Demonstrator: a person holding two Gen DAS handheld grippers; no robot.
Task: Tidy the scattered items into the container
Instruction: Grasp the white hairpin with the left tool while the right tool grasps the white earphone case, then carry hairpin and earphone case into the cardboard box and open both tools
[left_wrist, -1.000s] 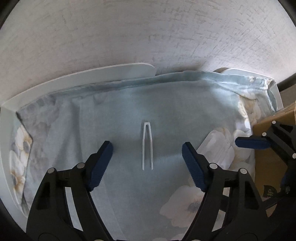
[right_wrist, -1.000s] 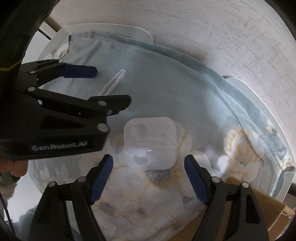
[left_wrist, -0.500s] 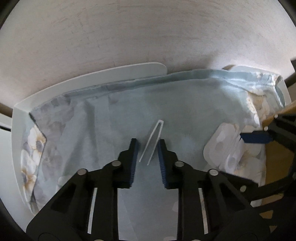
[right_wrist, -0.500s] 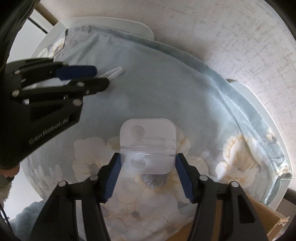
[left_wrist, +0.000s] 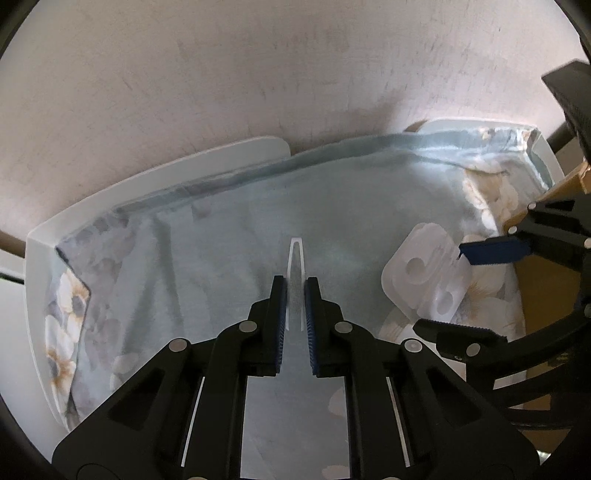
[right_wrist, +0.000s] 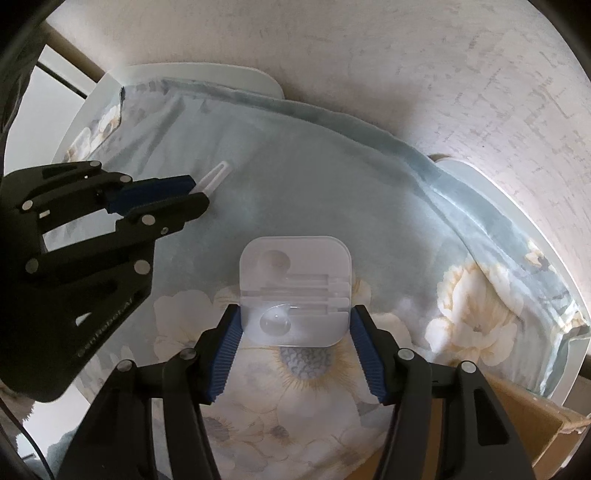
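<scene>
Thin white plastic tweezers (left_wrist: 296, 258) stick out forward from between the blue pads of my left gripper (left_wrist: 295, 286), which is shut on them above the cloth; the right wrist view shows the tweezers (right_wrist: 216, 177) poking out of the same gripper (right_wrist: 197, 194). A clear square plastic case (right_wrist: 294, 290) with two round wells sits between the pads of my right gripper (right_wrist: 294, 314), which is shut on its sides. In the left wrist view the case (left_wrist: 424, 275) and the right gripper (left_wrist: 439, 291) appear at the right.
A pale blue floral cloth (left_wrist: 221, 240) covers a white table (left_wrist: 184, 162) set against a textured wall. A brown cardboard box (right_wrist: 524, 424) stands at the table's lower right edge; the same box (left_wrist: 533, 295) appears at the right in the left wrist view.
My left gripper shut on the tweezers and lifted them off the cloth. My right gripper shut on the clear case and shifted with it.
</scene>
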